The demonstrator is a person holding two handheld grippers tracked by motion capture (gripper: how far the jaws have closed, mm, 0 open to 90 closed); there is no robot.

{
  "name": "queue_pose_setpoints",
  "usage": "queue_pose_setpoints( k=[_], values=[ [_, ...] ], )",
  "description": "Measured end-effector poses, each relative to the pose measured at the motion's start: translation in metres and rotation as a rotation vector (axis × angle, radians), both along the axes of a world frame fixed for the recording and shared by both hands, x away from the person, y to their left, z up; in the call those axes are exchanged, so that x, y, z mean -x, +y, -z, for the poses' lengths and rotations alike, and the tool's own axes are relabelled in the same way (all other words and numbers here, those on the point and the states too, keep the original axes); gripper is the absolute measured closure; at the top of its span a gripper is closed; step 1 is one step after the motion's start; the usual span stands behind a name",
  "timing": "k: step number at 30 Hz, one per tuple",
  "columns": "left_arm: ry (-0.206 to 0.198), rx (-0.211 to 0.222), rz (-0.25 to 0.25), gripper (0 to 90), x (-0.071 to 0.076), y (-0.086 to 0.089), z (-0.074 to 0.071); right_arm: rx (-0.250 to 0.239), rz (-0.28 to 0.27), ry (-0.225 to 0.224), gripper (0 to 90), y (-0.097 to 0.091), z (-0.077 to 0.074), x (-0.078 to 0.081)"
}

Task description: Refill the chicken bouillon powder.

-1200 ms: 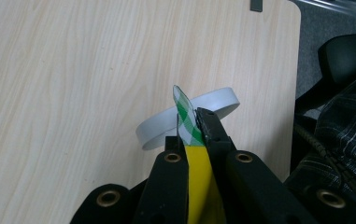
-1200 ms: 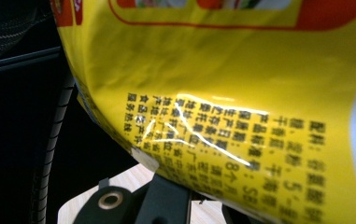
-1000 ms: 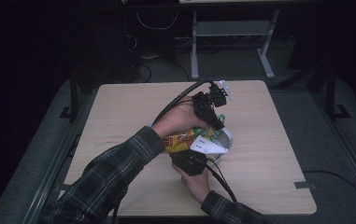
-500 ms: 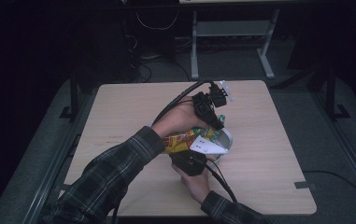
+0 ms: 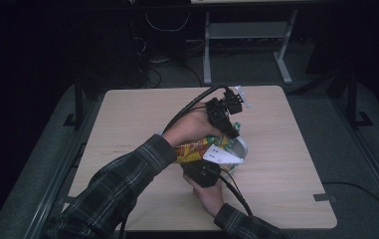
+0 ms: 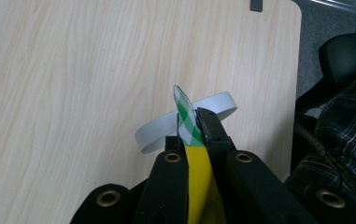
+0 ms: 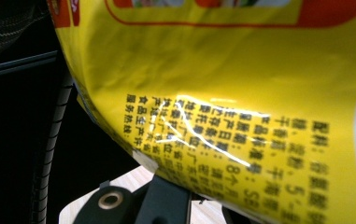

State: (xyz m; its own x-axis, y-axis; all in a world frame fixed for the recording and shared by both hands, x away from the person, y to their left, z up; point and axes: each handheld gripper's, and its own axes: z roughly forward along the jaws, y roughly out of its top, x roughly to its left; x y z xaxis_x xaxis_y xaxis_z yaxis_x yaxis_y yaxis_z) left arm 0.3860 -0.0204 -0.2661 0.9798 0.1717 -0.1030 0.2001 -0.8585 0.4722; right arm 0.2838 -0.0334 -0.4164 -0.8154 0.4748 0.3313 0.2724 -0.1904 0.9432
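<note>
1. We find the left gripper clenched on the top edge of a yellow snack packet; in the left gripper view its two black jaws stand pressed together with the packet's green-and-white chequered seam pinched between them and rising just above the tips
2. We find the right gripper likewise clenched on the same packet; in the right gripper view the yellow foil, printed with small black characters, lies right up against the lens and one black jaw shows beneath its lower edge; the pads themselves are hidden by the foil
3. From the high view we note the packet held above the table between the two grippers, near the middle of the tabletop and slightly towards the person's side; the left gripper grips its far end and the right gripper its near end
4. A white bowl stands on the table directly beside and partly under the packet; in the left gripper view its pale rim curves just behind the jaw tips
5. Both forearms wear plaid sleeves; black cables trail from the grippers
6. The wooden table carries these items on pale, bare boards; a dark floor and a grey metal stand lie beyond its far edge
</note>
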Motion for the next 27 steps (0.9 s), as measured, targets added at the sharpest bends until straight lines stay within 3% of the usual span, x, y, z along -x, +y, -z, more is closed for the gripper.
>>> queue_pose_setpoints(
  k=[27],
  values=[
    [-0.001,0.005,0.0,89.1,-0.0002,-0.0002,-0.0005,-0.002,0.0,0.004,89.9,0.0001,0.0,-0.0002]
  ],
)
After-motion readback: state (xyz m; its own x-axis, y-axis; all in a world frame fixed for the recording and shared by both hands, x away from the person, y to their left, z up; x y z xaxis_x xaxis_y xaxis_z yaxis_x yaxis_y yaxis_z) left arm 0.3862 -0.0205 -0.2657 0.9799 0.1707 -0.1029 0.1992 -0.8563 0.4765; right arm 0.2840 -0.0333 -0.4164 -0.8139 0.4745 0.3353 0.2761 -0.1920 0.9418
